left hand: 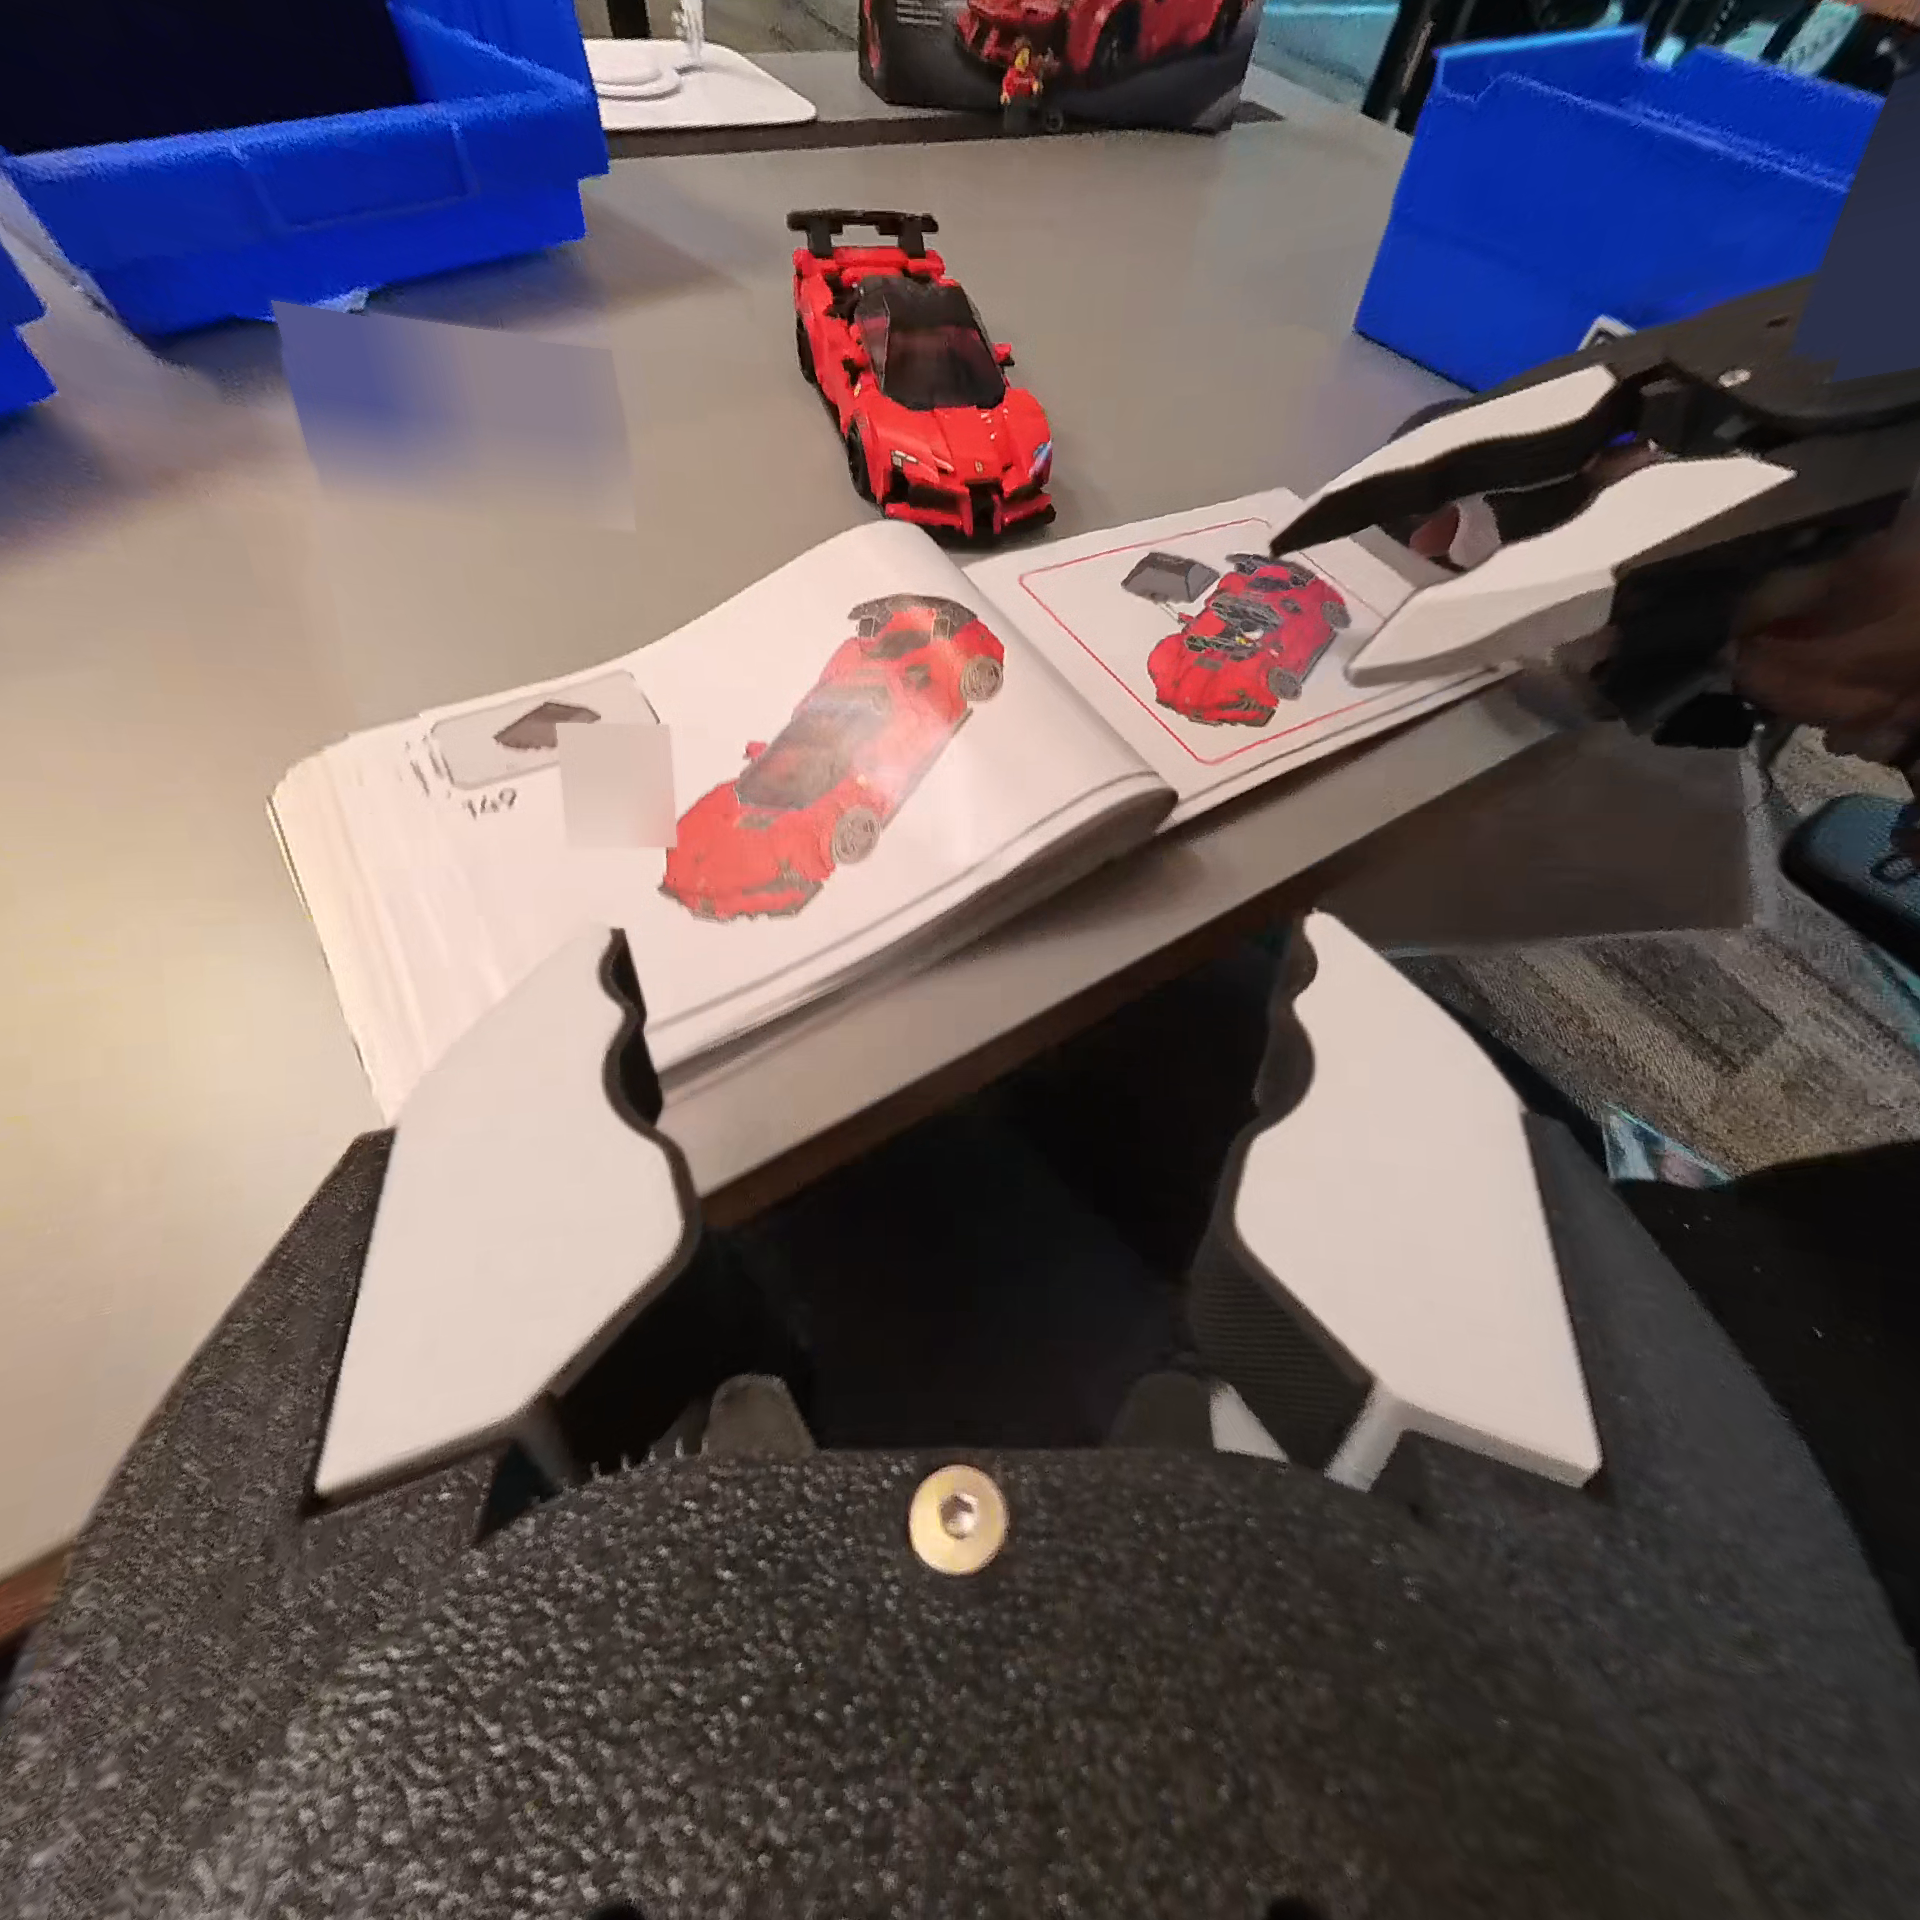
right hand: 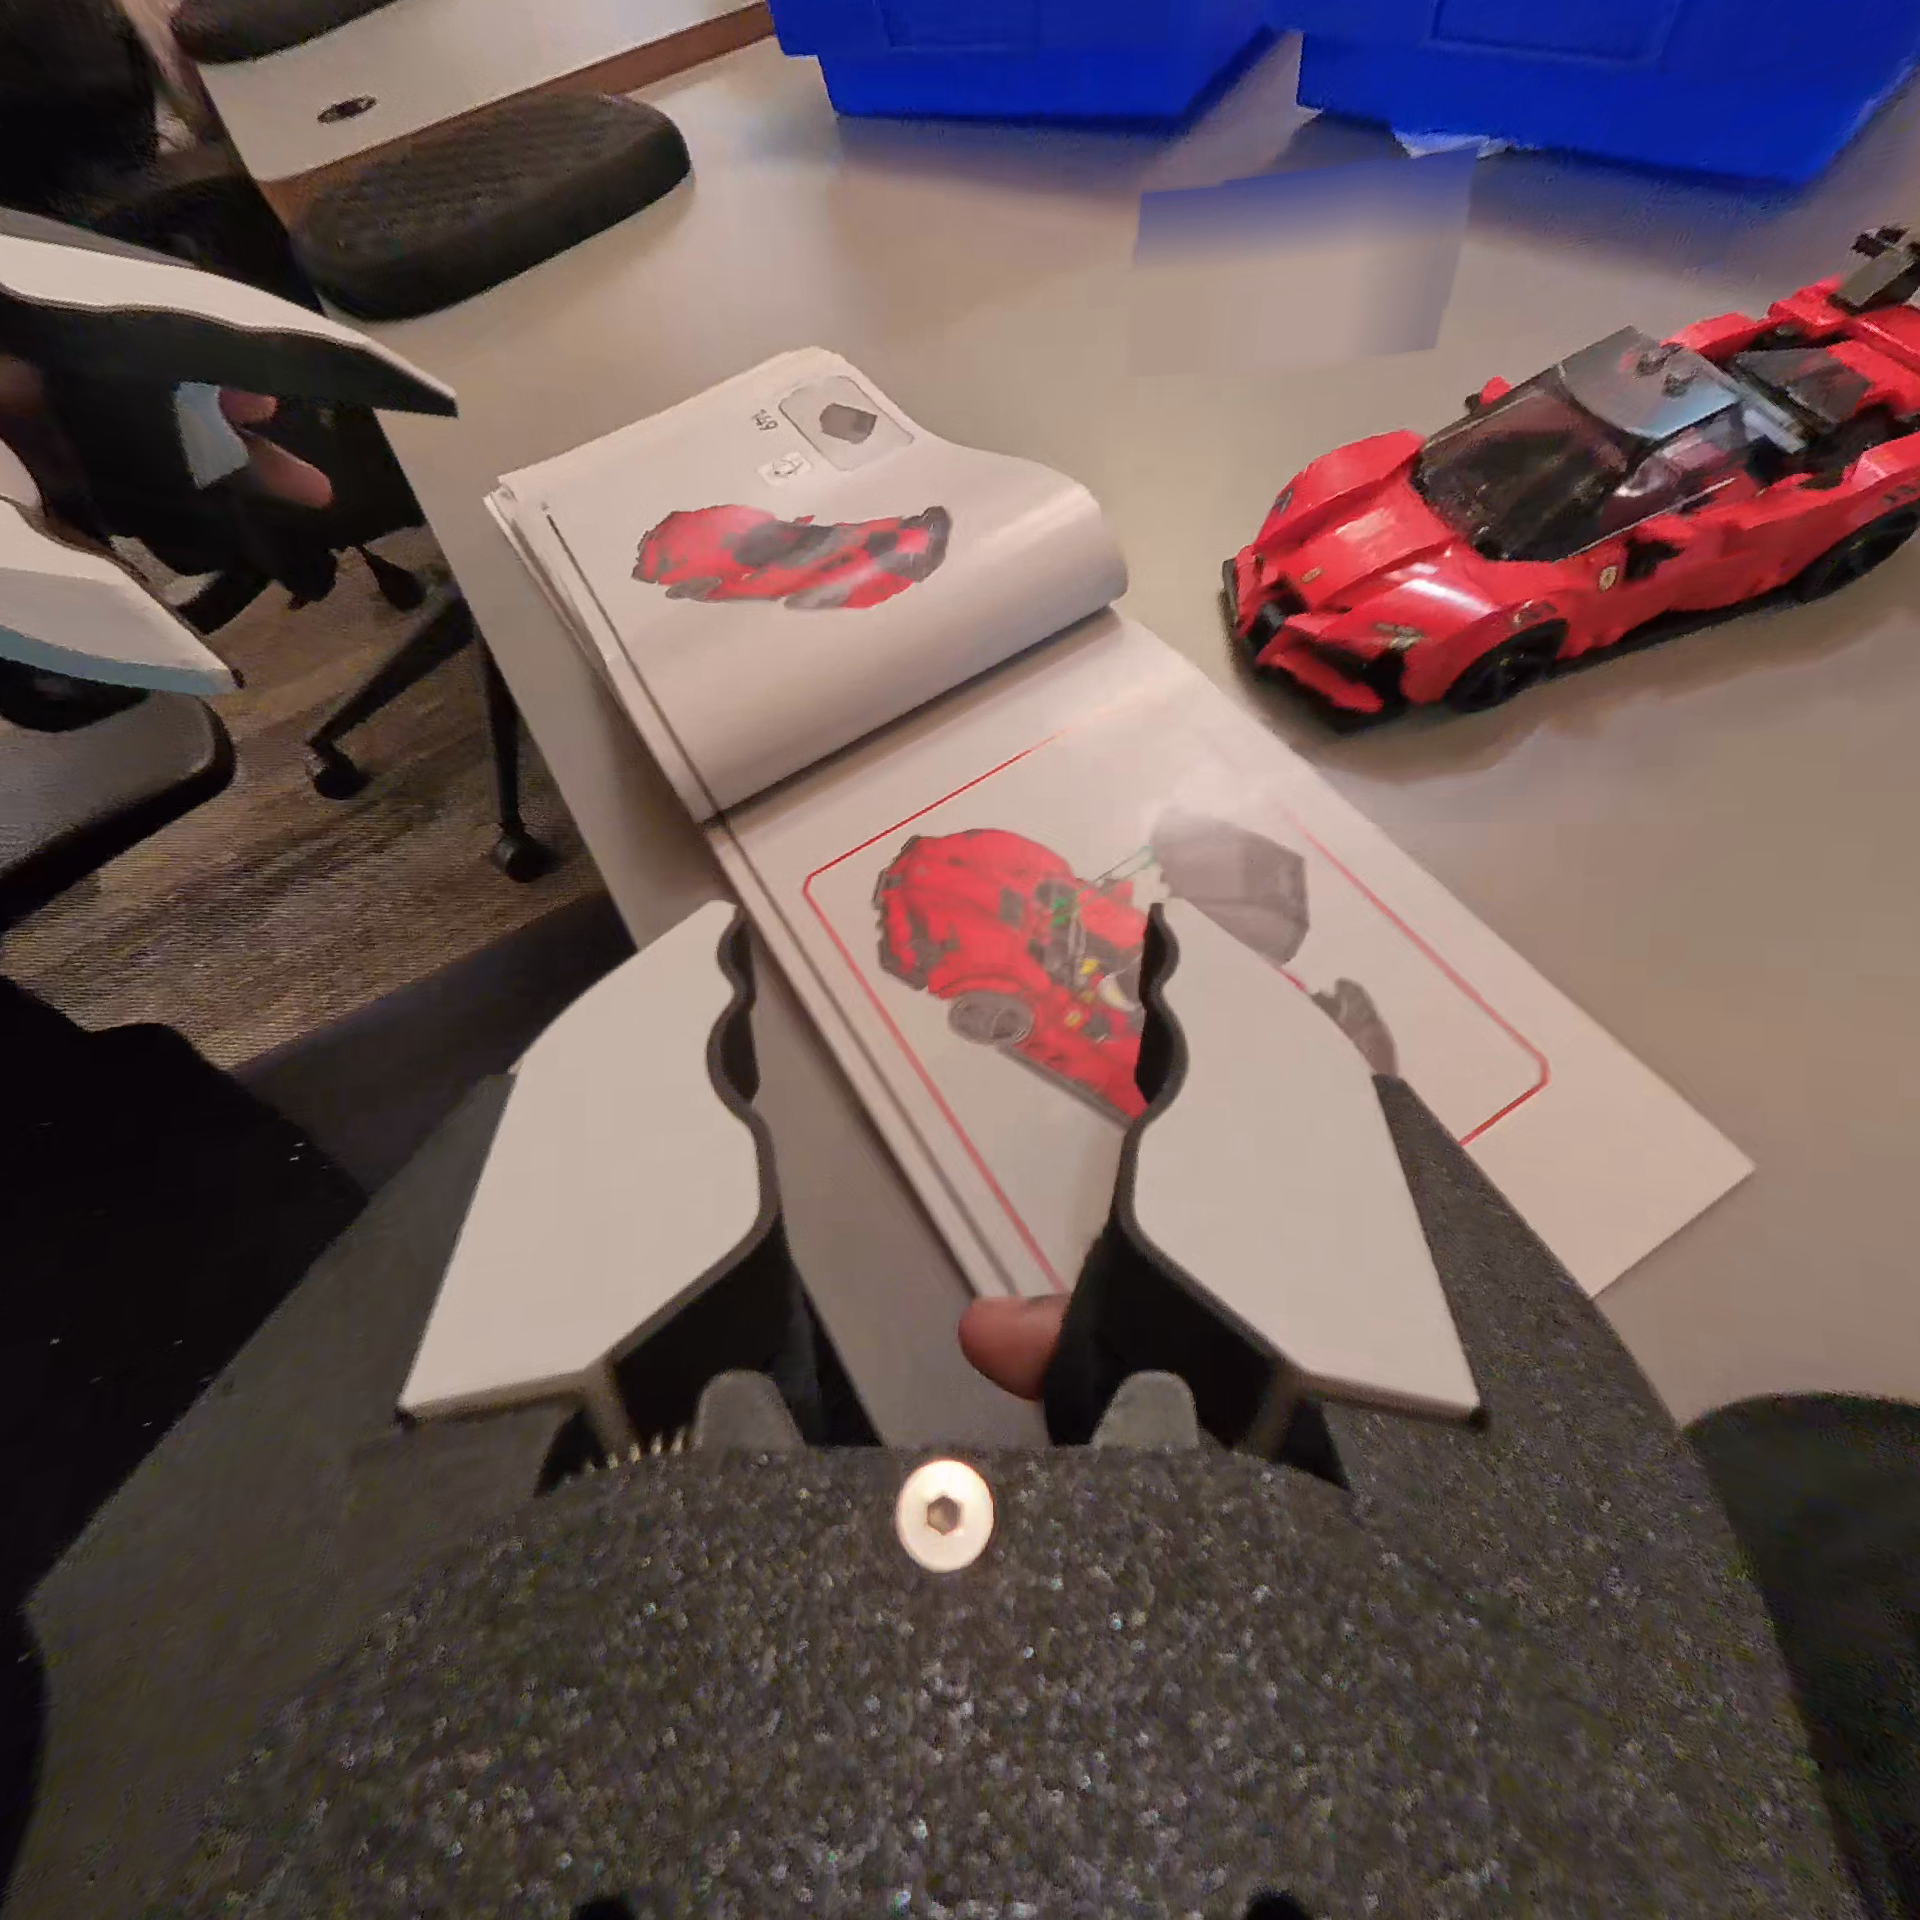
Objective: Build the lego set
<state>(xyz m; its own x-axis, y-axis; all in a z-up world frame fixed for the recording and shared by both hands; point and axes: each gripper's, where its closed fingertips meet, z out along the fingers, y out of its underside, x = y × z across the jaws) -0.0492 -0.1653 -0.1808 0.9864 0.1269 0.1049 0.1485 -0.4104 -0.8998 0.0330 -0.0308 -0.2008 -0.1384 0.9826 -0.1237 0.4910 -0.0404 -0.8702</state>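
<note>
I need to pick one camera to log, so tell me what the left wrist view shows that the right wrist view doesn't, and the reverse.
Only the left wrist view shows the set's box, a white tray and the car's rear wing. Only the right wrist view shows a chair armrest and a fingertip by the booklet. Both show the open instruction booklet, the red lego car, blue bins, and both grippers open, left gripper and right gripper.

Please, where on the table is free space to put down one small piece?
Bare table lies between the red car and the right blue bin, and left of the booklet, below the left blue bin. It is crowded at the near edge, where the right gripper hovers over the booklet.
</note>
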